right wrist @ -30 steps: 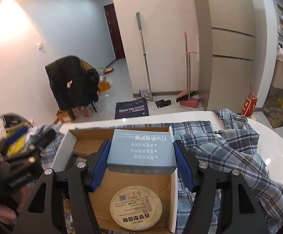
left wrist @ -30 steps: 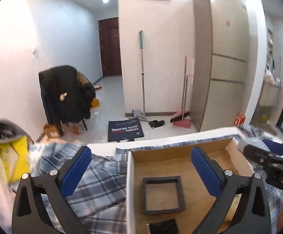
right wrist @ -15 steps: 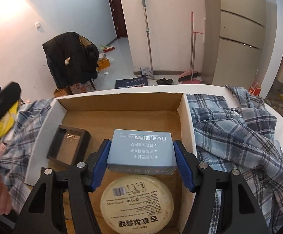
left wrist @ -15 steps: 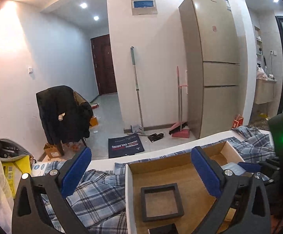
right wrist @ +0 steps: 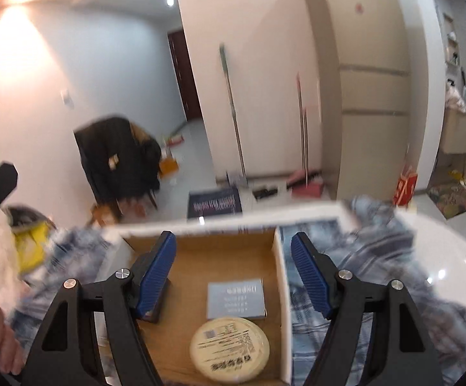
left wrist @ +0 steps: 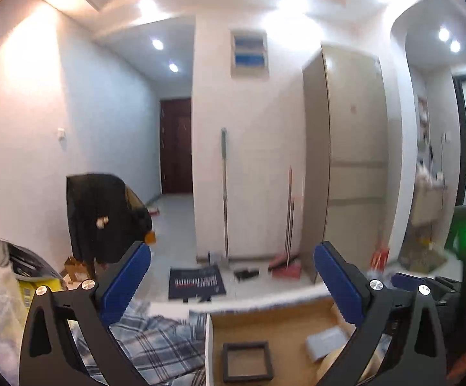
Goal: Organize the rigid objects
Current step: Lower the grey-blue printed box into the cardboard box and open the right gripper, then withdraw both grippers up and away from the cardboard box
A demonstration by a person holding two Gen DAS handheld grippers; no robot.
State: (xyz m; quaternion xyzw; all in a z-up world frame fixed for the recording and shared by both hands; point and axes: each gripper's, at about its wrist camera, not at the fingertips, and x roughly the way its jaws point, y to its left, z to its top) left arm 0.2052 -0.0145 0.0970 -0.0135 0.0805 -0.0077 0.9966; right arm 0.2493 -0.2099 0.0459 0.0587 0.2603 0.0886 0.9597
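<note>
A cardboard box (right wrist: 278, 276) sits on the white table. Inside lie a pale blue carton (right wrist: 235, 299), a round cream tin (right wrist: 229, 349) in front of it, and a black square frame (left wrist: 247, 362), partly hidden behind my right finger in the right wrist view. The carton also shows in the left wrist view (left wrist: 324, 344). My right gripper (right wrist: 233, 270) is open and empty, raised above the box. My left gripper (left wrist: 233, 286) is open and empty, held high at the box's left side.
Plaid shirts lie on both sides of the box (right wrist: 377, 257) (left wrist: 155, 344). A yellow bag (left wrist: 30, 289) sits at the table's left end. Beyond are a chair with a dark jacket (left wrist: 104, 215), a mop, a broom and a beige fridge (left wrist: 351, 160).
My right gripper let go of the blue carton, which now lies in the box, and lifted away. My left gripper has risen and tilted up.
</note>
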